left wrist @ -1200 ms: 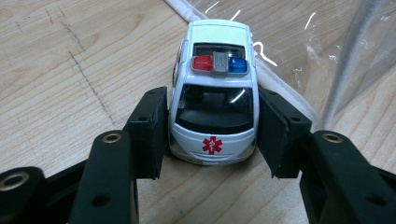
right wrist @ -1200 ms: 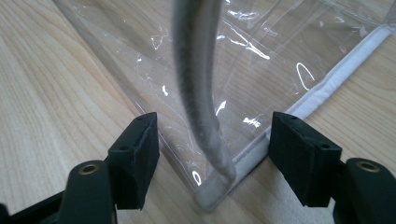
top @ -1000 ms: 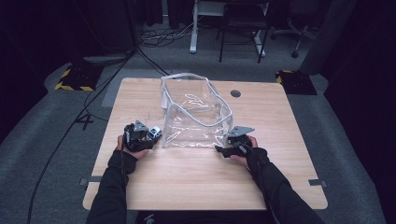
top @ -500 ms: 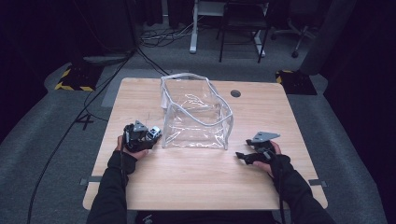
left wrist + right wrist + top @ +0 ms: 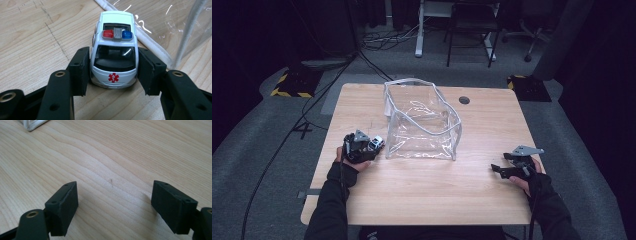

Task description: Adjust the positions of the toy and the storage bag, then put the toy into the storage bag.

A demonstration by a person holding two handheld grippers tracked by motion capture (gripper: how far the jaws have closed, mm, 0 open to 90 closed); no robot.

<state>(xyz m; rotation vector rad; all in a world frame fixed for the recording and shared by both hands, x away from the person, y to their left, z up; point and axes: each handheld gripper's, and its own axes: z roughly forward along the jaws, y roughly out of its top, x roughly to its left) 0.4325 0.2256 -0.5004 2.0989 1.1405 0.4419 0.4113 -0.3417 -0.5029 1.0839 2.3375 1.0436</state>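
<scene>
Left tool (image 5: 113, 72): pads on both flanks of a white toy ambulance (image 5: 114, 50), close to or touching the body; the right-hand pad may sit a hair off, hard to tell. Car rests on the bench (image 5: 422, 200), wheels down, nose toward the camera, red medical star on the bonnet, red and blue roof lights. It sits just beside the near left corner of the clear plastic bag (image 5: 422, 122), whose white-piped bottom edge runs right behind it.

Right tool (image 5: 113, 202): jaws spread wide, nothing between them, low over bare wood well to the right of the bag.

Step in hand, as I judge it: take up the ambulance and put it into the bag through the open top. To do it well: confirm both pads bear squarely on the doors before lifting, since the glossy body could slip; lift straight up to clear the piped rim; the free right tool could steady the soft bag wall.

View differences: the left gripper view gives the pad contact and the car's markings; the high view gives the bag's open mouth, its upright shape, and how far apart the two hands (image 5: 349, 162) are. The right gripper view adds one corner of bag piping at top left.
</scene>
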